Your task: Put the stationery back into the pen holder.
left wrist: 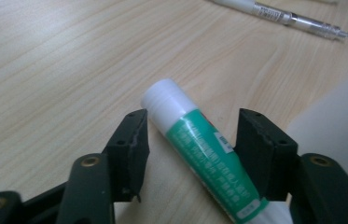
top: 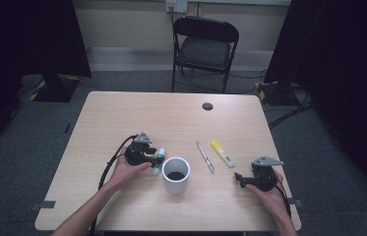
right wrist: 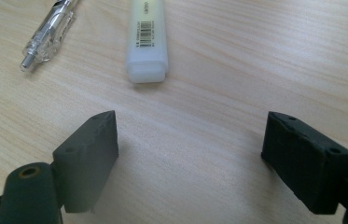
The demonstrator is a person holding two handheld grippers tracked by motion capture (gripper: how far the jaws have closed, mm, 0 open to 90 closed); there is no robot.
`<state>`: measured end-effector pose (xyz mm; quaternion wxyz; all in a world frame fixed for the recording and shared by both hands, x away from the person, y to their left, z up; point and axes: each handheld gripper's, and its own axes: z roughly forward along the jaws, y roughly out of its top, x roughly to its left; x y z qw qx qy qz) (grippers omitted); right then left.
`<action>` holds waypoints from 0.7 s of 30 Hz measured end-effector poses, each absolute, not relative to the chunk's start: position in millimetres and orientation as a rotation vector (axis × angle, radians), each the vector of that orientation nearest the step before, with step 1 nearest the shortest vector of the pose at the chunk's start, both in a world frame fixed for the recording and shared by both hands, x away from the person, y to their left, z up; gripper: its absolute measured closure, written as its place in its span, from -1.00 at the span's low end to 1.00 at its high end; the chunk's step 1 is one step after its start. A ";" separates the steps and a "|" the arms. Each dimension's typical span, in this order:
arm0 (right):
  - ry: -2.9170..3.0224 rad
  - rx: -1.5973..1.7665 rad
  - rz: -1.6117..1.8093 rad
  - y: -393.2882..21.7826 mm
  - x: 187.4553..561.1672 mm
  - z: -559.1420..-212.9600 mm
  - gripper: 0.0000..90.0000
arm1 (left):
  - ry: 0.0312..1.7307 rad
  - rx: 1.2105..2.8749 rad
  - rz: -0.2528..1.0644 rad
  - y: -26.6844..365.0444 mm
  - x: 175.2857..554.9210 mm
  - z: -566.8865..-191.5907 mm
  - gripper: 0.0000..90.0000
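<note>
Your left gripper (left wrist: 190,135) low over table, jaws narrowed astride glue stick (left wrist: 199,154) lying flat beside white cup (top: 176,174), one pad touching. Your right gripper (right wrist: 188,154) rests wide apart, nothing held, near highlighter (right wrist: 147,39).

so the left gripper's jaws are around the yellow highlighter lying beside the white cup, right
Not quite: the left gripper has its jaws around a green and white glue stick, as the left gripper view shows. It does lie beside the white cup.

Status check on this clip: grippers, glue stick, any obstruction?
Left hand-held gripper straddling glue stick, pads not yet pressing. Right hand-held gripper open, empty. Cup close beside.
</note>
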<state>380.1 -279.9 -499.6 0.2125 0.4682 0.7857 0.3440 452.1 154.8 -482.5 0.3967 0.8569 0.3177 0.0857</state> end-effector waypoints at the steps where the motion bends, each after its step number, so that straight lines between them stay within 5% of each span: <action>1: 2.182 1.300 0.955 -279.9 380.2 -499.6 -0.61 | 0.806 2.190 0.215 154.6 452.1 -481.6 0.01; 13: 2.180 1.296 0.954 -279.6 379.8 -499.7 -0.61 | 0.783 2.258 0.233 154.9 447.6 -479.6 0.45; 21: 2.182 1.298 0.956 -279.5 379.5 -499.6 -0.61 | 0.768 2.269 0.239 162.6 444.5 -479.1 0.46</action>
